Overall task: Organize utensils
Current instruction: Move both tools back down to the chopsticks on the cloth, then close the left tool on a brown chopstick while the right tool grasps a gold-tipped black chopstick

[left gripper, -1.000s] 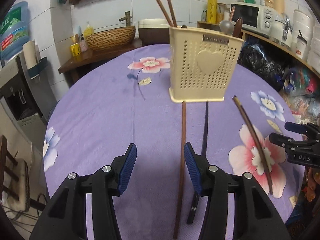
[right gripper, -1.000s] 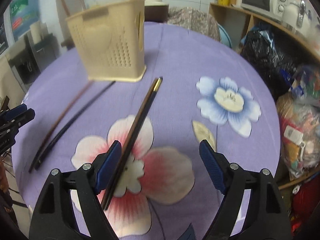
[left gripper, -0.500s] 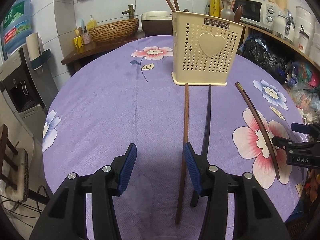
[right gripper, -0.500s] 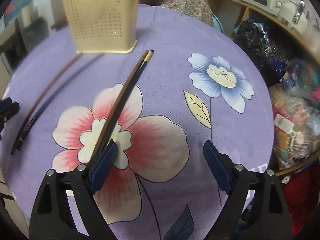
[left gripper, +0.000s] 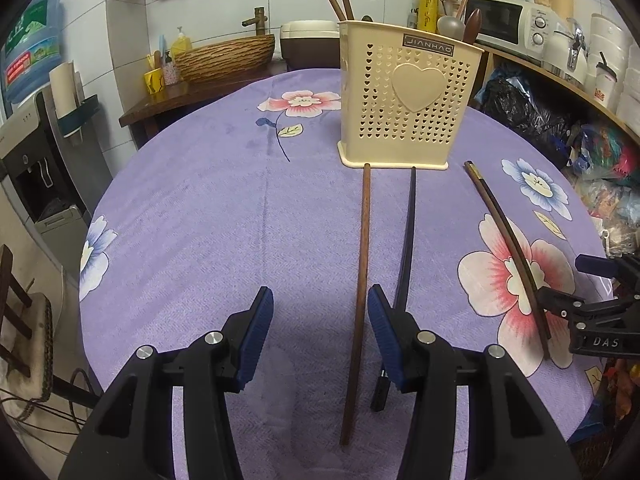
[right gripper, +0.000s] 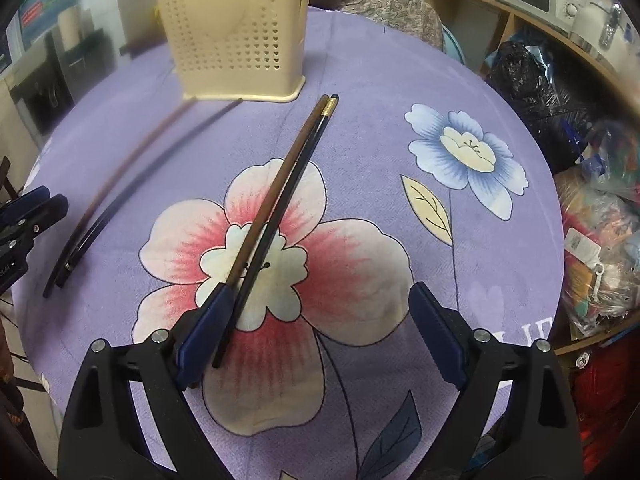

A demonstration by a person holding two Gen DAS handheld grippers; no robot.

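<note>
Purple floral tablecloth (left gripper: 208, 216) w/ chopsticks (right gripper: 276, 204), cream holder (left gripper: 408, 96), kitchen shelves behind.

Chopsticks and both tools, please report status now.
Left tool open, empty. Right tool opening, nothing gripped. Chopstick pair flat on cloth by its left finger; holder beyond. Nothing blocking.

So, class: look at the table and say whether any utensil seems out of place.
Yes. Four chopsticks lie loose on the purple tablecloth: a brown chopstick and a black chopstick before the cream holder, and a pair on the pink flower, while others stand upright in it.
</note>
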